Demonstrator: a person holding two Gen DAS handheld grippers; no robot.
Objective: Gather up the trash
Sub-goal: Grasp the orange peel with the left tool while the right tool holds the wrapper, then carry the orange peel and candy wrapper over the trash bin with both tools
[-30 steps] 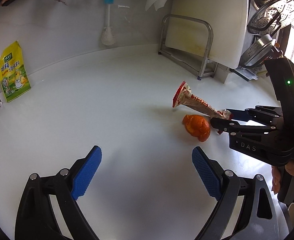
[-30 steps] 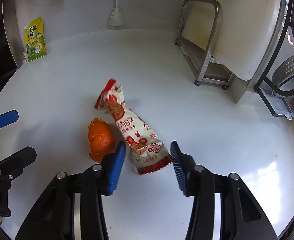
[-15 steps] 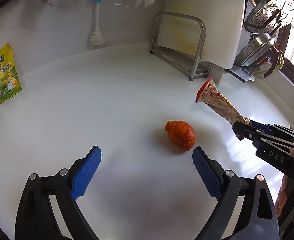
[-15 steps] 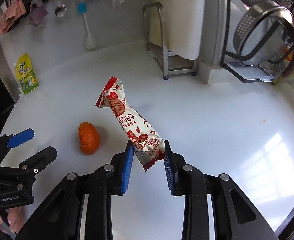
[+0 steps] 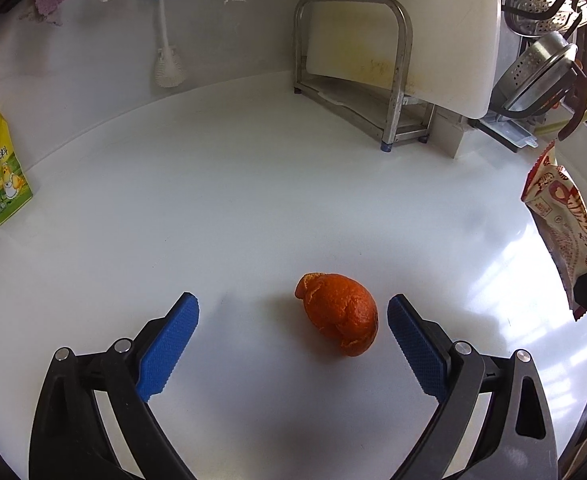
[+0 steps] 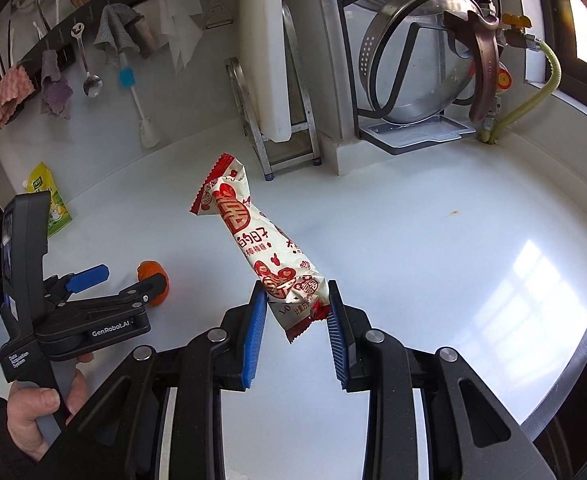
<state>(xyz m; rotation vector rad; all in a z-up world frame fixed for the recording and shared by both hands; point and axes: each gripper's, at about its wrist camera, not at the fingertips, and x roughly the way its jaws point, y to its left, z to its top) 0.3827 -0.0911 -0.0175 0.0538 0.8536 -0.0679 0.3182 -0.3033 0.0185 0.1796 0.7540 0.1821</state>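
Right gripper (image 6: 296, 312) fingers just closed, clamped on snack wrapper (image 6: 261, 248) lifted off table (image 6: 453, 264) at frame centre; left gripper (image 5: 293, 344) fingers apart around orange peel (image 5: 339, 312) at lower centre—centre, lower, close gently.

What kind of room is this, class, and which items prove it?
Most likely a home kitchen: a white cutting board stands in a metal rack, a spoon hangs on the wall, and steamer pans dry beside the countertop.
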